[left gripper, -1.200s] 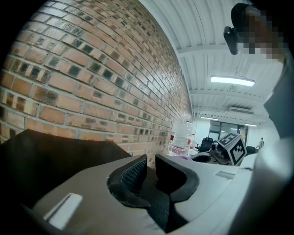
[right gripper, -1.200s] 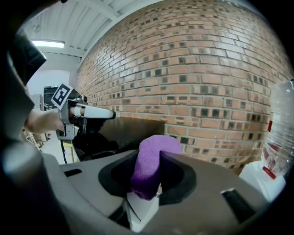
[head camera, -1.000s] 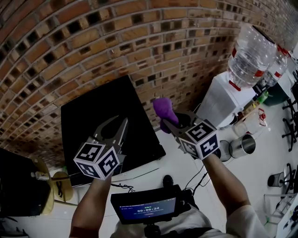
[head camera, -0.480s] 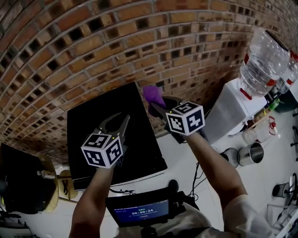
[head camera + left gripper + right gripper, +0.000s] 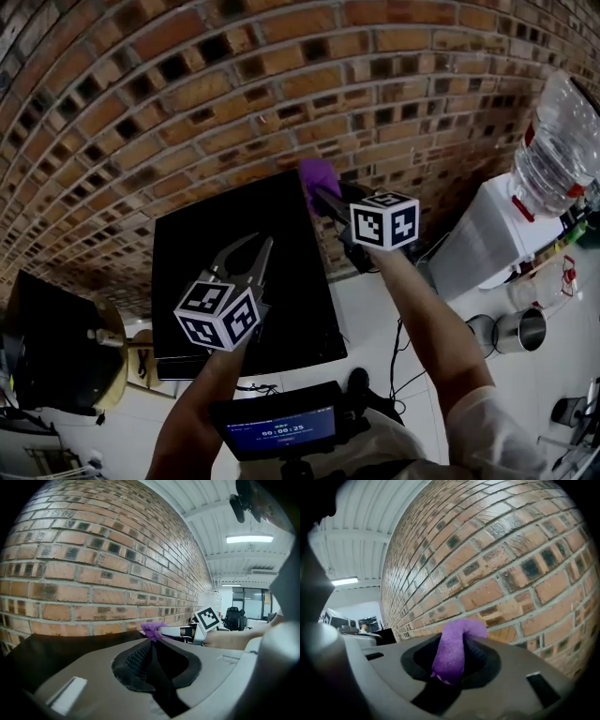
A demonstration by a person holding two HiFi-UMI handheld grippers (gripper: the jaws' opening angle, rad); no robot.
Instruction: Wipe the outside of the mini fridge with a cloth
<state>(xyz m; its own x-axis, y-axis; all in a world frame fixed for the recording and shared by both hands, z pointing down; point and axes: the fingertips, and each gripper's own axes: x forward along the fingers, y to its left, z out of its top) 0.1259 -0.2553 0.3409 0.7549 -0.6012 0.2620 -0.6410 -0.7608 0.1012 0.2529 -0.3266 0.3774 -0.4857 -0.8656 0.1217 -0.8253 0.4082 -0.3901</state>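
Note:
The black mini fridge (image 5: 225,234) stands against the brick wall, and I look down on its top. My right gripper (image 5: 325,194) is shut on a purple cloth (image 5: 317,173) at the fridge's far right corner, close to the bricks. In the right gripper view the cloth (image 5: 452,648) hangs bunched between the jaws. My left gripper (image 5: 262,246) hovers over the middle of the fridge top. Its jaws have just been closing and now meet with nothing between them (image 5: 151,641). The left gripper view also shows the cloth (image 5: 152,630) beyond the jaw tips.
The brick wall (image 5: 234,84) runs behind the fridge. A white water dispenser (image 5: 492,234) with a clear bottle (image 5: 562,141) stands to the right, with metal cups (image 5: 525,330) on the floor. A black box (image 5: 47,347) sits at the left, and a small screen (image 5: 281,427) is below me.
My right gripper has carried the purple cloth leftward, from beside the fridge to its far right corner. The left gripper has stayed over the fridge top.

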